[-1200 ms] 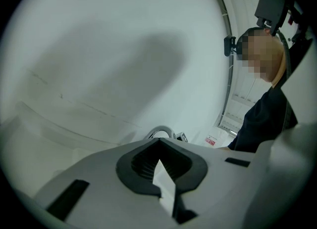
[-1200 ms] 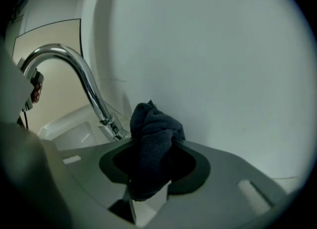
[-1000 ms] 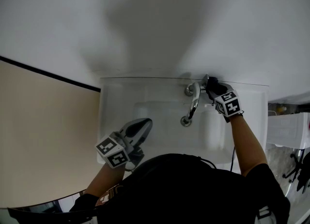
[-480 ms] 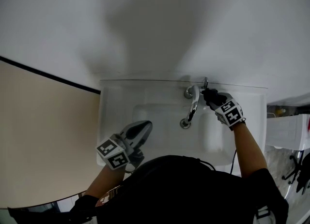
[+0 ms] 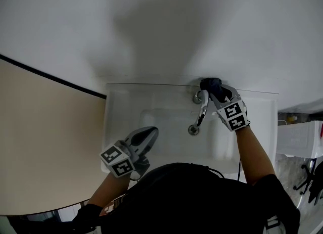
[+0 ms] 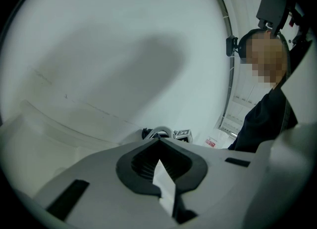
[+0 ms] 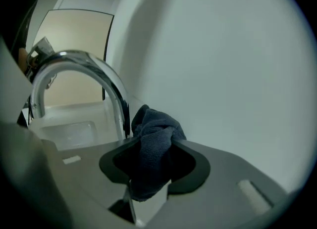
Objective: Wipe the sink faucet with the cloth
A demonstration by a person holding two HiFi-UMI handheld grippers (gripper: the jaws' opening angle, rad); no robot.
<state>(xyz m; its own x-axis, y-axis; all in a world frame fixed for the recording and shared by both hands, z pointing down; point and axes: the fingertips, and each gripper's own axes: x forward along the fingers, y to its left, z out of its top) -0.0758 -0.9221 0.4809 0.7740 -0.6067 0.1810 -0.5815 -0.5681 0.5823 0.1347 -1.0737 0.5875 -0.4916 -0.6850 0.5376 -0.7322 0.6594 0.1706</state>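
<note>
A chrome arched faucet (image 5: 202,110) stands at the back of the white sink (image 5: 117,112). My right gripper (image 5: 218,95) is shut on a dark blue cloth (image 5: 209,84), and the cloth is pressed at the faucet's base by the wall. In the right gripper view the cloth (image 7: 159,124) bunches between the jaws of the right gripper (image 7: 152,145), just right of the faucet's curved spout (image 7: 101,74). My left gripper (image 5: 146,134) hovers over the basin's front left, shut and holding nothing. In the left gripper view that gripper (image 6: 159,145) points at the wall, with the faucet (image 6: 161,132) small beyond it.
A plain white wall (image 5: 161,26) rises right behind the sink. A beige panel (image 5: 45,142) with a dark edge lies to the left. A white slatted crate (image 5: 303,136) stands at the right. The drain (image 5: 194,129) sits under the spout.
My right gripper has carried the cloth left and toward the wall, from the right of the faucet to its back base. The left gripper has stayed put.
</note>
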